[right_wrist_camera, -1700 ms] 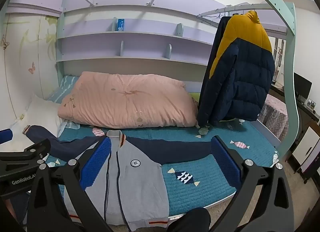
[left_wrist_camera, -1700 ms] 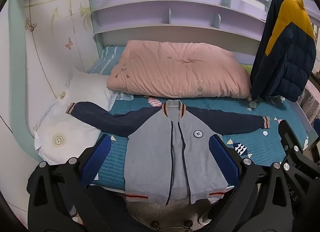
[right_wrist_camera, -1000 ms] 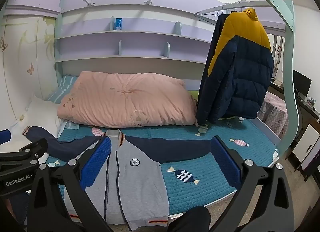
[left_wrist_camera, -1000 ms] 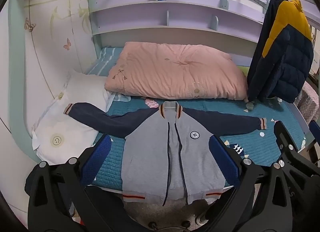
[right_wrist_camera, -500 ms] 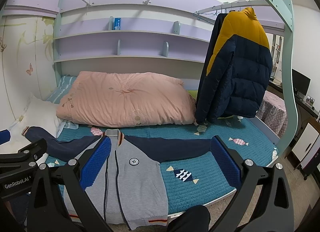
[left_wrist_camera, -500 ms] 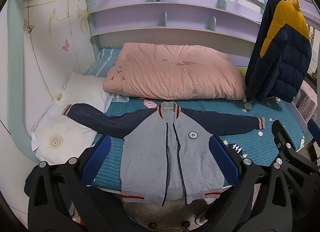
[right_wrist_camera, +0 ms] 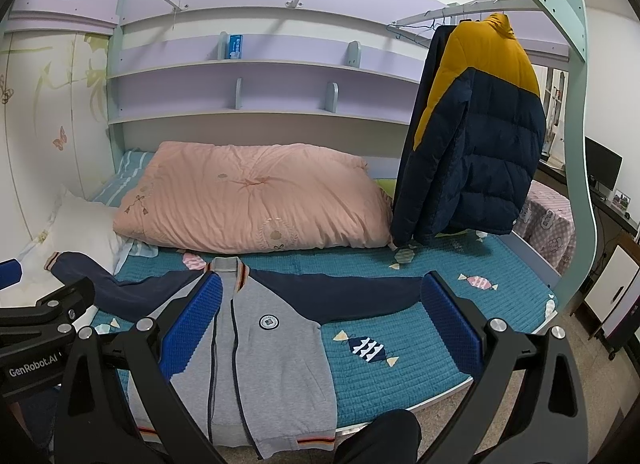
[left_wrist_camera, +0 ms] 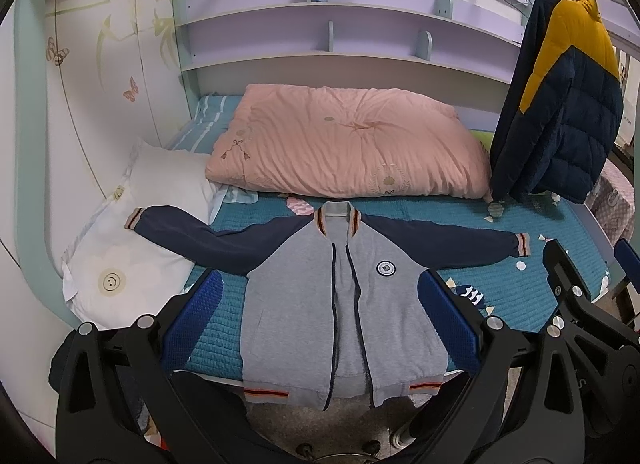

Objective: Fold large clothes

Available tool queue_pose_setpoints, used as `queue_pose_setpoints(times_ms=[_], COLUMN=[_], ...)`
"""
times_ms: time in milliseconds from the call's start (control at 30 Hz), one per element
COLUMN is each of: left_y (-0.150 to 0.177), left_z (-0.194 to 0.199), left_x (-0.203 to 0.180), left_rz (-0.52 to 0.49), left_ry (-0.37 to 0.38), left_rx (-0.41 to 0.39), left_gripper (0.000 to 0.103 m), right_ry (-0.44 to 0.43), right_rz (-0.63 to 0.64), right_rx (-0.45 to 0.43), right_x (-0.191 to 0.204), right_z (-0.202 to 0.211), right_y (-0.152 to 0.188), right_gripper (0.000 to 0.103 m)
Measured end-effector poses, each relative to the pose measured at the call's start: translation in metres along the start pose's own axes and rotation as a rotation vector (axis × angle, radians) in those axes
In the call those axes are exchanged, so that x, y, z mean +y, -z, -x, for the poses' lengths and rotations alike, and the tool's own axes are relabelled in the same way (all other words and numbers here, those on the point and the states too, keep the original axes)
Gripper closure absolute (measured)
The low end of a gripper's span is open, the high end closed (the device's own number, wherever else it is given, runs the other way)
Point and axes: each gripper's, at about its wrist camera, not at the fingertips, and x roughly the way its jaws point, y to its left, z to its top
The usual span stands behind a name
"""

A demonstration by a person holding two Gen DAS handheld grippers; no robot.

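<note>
A grey jacket (left_wrist_camera: 296, 296) with navy sleeves lies flat, front up, on the teal bed cover (left_wrist_camera: 520, 288), both sleeves spread out sideways and its hem hanging over the bed's front edge. It also shows in the right wrist view (right_wrist_camera: 276, 348). My left gripper (left_wrist_camera: 320, 316) is open and empty, held in the air in front of the jacket's body. My right gripper (right_wrist_camera: 320, 320) is open and empty, held in front of the jacket's right half. Neither touches the cloth.
A pink duvet (left_wrist_camera: 348, 143) lies behind the jacket. A white pillow (left_wrist_camera: 132, 232) lies under the left sleeve end. A navy and yellow puffer coat (left_wrist_camera: 560, 103) hangs at the bed's right end. Purple shelves (left_wrist_camera: 320, 55) run along the back wall.
Both grippers have drifted back slightly from the bed. The jacket has not moved and both grippers stay open.
</note>
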Motion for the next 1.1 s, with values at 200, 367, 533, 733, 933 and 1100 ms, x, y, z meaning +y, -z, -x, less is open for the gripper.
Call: queue_pose_setpoints(times_ms=[200,367,533,733,933,1100], left_y=[-0.0007,-0.0001,0.0003,0.0010,0.0018,0.0039], left_z=[0.0001,0.0000,-0.0001,-0.0001,-0.0001,-0.0004], left_x=[0.0002,-0.0006,-0.0022,-0.0008,-0.0011,-0.0031], left_rz=[0.002,0.002,0.000,0.002,0.001,0.003], left_ry=[0.002,0.003,0.001,0.003,0.003,0.004], left_rx=[0.000,0.001,0.002,0.003,0.002,0.006], left_gripper=[0.005,0.005,0.005,0.005,0.005,0.005], right_ry=[-0.001,0.000,-0.002,-0.003,-0.001,-0.002], right_rz=[-0.001,0.001,0.000,0.000,0.001,0.002], right_rx=[-0.001,0.003,0.004,0.008,0.007,0.009], right_x=[-0.0002,0.0011,0.0003,0.0010,0.0012,0.0010], right_z=[0.0000,-0.0002,-0.0004,-0.0003,0.0000,-0.0005], right_y=[0.0021,0.0023,0.0020,0.0021,0.0025,0.0022], right_gripper=[0.007,0.007,0.007,0.007,0.007,0.007])
